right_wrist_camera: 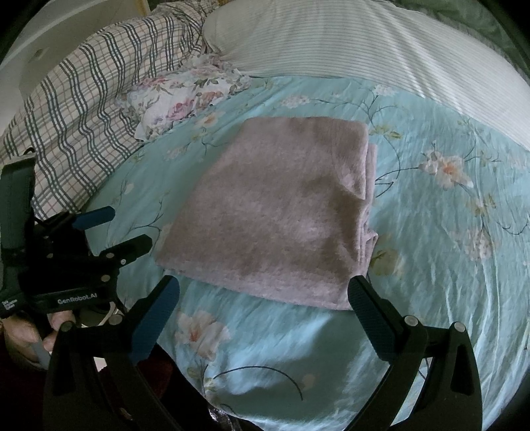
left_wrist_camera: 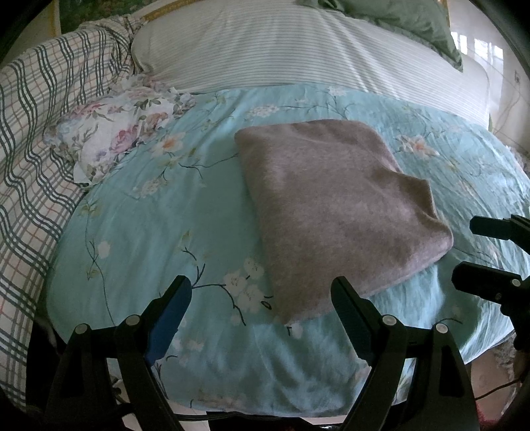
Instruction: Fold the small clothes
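A pinkish-grey fleece garment (left_wrist_camera: pixel 334 205) lies folded into a thick rectangle on the turquoise floral bedspread (left_wrist_camera: pixel 159 232); it also shows in the right wrist view (right_wrist_camera: pixel 271 212). My left gripper (left_wrist_camera: pixel 261 291) is open and empty, hovering just short of the garment's near corner. My right gripper (right_wrist_camera: pixel 261 291) is open and empty, just short of the garment's near edge. The right gripper shows at the right edge of the left wrist view (left_wrist_camera: pixel 477 252), and the left gripper at the left of the right wrist view (right_wrist_camera: pixel 127 228). Neither touches the cloth.
A floral cloth (left_wrist_camera: pixel 116 132) lies crumpled at the far left of the bedspread. A plaid blanket (left_wrist_camera: pixel 39 139) is bunched along the left. A striped pillow (left_wrist_camera: pixel 298 46) spans the back, with a green pillow (left_wrist_camera: pixel 414 20) behind it.
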The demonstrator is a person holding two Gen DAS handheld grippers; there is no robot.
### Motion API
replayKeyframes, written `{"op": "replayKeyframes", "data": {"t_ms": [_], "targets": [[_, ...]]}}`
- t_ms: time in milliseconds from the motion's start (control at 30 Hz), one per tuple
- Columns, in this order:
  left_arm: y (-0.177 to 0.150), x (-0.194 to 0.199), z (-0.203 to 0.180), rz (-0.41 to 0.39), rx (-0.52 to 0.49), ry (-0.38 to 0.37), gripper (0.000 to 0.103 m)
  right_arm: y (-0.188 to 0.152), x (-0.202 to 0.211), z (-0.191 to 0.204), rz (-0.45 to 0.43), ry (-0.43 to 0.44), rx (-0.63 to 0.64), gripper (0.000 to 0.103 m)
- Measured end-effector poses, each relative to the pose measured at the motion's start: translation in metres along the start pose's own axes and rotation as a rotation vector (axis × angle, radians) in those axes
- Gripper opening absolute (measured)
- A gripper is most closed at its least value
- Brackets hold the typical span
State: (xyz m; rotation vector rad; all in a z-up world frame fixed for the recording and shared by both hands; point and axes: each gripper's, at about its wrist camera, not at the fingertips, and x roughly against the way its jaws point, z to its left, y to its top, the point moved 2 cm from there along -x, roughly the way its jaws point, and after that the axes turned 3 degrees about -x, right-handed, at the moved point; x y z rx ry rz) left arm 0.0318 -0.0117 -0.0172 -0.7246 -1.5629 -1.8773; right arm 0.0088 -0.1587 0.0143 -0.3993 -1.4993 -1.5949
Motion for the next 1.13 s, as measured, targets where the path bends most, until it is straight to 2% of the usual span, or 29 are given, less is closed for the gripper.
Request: {"op": "replayKeyframes", "data": {"t_ms": [267, 433, 733, 1133], "targets": [[0.004, -0.005, -0.001, 0.01, -0.011, -0.003, 0.087, 0.007, -0.003, -0.007, -0.001, 0.003, 0.0, 0.102], [0.009, -0.009, -0.001, 0.014, -0.013, -0.032, 0.087, 0.008, -0.005, -0.011, 0.001, 0.004, -0.001, 0.102], [0.033, -0.018, 0.003, -0.023, -0.012, -0.007, 0.087, 0.025, -0.02, -0.026, 0.0, 0.0, -0.008, 0.102], [0.05, -0.039, 0.0, 0.004, -0.007, -0.002, 0.087, 0.044, -0.035, -0.05, -0.002, 0.018, -0.039, 0.102]]}}
